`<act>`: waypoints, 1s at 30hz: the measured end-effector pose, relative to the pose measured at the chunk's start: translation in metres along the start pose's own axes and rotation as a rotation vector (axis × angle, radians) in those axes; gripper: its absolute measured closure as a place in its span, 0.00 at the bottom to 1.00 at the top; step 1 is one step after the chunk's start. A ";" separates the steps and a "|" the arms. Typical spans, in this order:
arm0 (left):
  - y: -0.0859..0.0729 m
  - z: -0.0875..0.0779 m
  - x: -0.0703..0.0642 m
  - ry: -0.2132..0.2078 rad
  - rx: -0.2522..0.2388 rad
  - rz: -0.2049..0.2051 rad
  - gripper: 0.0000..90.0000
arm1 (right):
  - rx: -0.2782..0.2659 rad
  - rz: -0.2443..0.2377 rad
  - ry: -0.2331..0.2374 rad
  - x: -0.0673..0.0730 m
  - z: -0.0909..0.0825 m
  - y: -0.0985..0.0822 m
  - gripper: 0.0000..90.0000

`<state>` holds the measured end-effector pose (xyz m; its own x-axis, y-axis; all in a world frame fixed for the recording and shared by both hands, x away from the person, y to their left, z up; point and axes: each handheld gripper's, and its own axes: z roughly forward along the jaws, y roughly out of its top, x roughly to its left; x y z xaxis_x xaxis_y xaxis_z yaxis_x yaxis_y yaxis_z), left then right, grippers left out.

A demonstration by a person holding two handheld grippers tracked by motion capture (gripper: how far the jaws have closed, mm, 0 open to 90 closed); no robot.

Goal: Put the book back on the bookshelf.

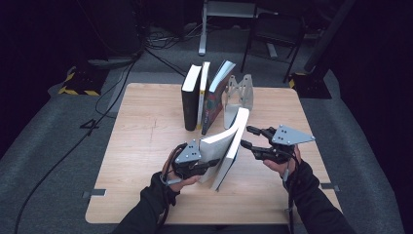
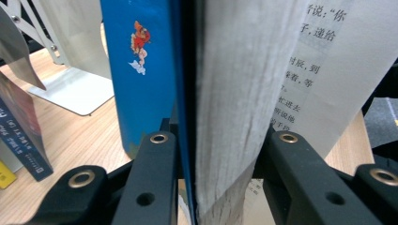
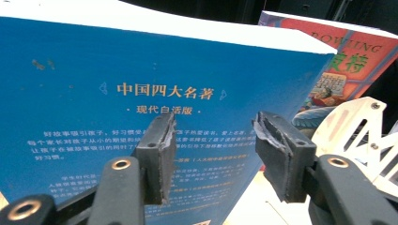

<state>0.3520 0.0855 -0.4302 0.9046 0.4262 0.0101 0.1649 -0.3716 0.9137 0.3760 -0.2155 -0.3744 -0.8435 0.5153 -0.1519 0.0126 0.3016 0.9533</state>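
Blue-covered paperback book (image 1: 228,153) is clamped upright in my left gripper (image 2: 220,140), my right gripper (image 3: 211,154) gapes empty before its cover, shelving beside the standing books (image 1: 202,97) remains.

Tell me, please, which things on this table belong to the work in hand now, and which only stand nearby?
In the work:
- blue book, standing partly open
- left gripper, shut on the blue book's pages
- right gripper, jaws apart beside its cover

Only nearby:
- black book
- thin yellow-edged book
- colourful leaning book
- metal bookend
- table
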 end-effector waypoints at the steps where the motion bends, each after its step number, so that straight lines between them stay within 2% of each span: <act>1: -0.001 -0.001 -0.001 0.007 -0.001 -0.011 0.79 | 0.006 -0.004 0.002 0.001 0.000 -0.001 0.52; 4: -0.001 -0.005 -0.003 0.041 0.011 0.006 0.77 | 0.022 -0.007 0.008 0.003 0.001 -0.007 0.51; 6: -0.003 -0.007 -0.005 0.045 0.015 -0.004 0.75 | 0.036 -0.004 0.020 0.005 0.003 -0.011 0.51; 9: -0.004 -0.013 -0.007 0.059 0.025 0.006 0.72 | 0.057 -0.029 0.034 0.012 0.006 -0.015 0.50; 10: -0.005 -0.015 -0.009 0.062 0.048 0.018 0.71 | 0.060 -0.033 0.041 0.015 0.008 -0.016 0.49; 14: -0.007 -0.019 -0.017 0.056 0.090 0.035 0.67 | 0.063 -0.034 0.060 0.019 0.011 -0.018 0.49; 16: -0.008 -0.020 -0.022 0.066 0.103 0.053 0.67 | 0.077 -0.043 0.065 0.021 0.013 -0.021 0.49; 20: -0.013 -0.018 -0.031 0.060 0.148 0.067 0.63 | 0.102 -0.045 0.095 0.028 0.018 -0.029 0.48; 23: -0.017 -0.015 -0.037 0.049 0.175 0.060 0.60 | 0.115 -0.056 0.098 0.030 0.021 -0.032 0.48; 25: -0.020 -0.014 -0.039 0.040 0.181 0.056 0.51 | 0.115 -0.046 0.102 0.031 0.022 -0.033 0.47; 26: -0.022 -0.011 -0.043 0.023 0.199 0.054 0.51 | 0.117 -0.045 0.105 0.031 0.022 -0.034 0.47; 28: -0.025 -0.007 -0.049 0.020 0.207 0.054 0.39 | 0.129 -0.039 0.101 0.033 0.025 -0.040 0.46; 29: -0.027 -0.002 -0.055 0.029 0.226 0.036 0.36 | 0.134 -0.038 0.100 0.033 0.026 -0.041 0.46; 30: -0.027 0.000 -0.057 0.031 0.235 0.040 0.32 | 0.140 -0.040 0.100 0.033 0.027 -0.043 0.46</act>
<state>0.2961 0.0717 -0.4557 0.9003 0.4312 0.0600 0.2197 -0.5689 0.7925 0.3618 -0.1894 -0.4271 -0.8938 0.4206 -0.1557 0.0466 0.4322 0.9006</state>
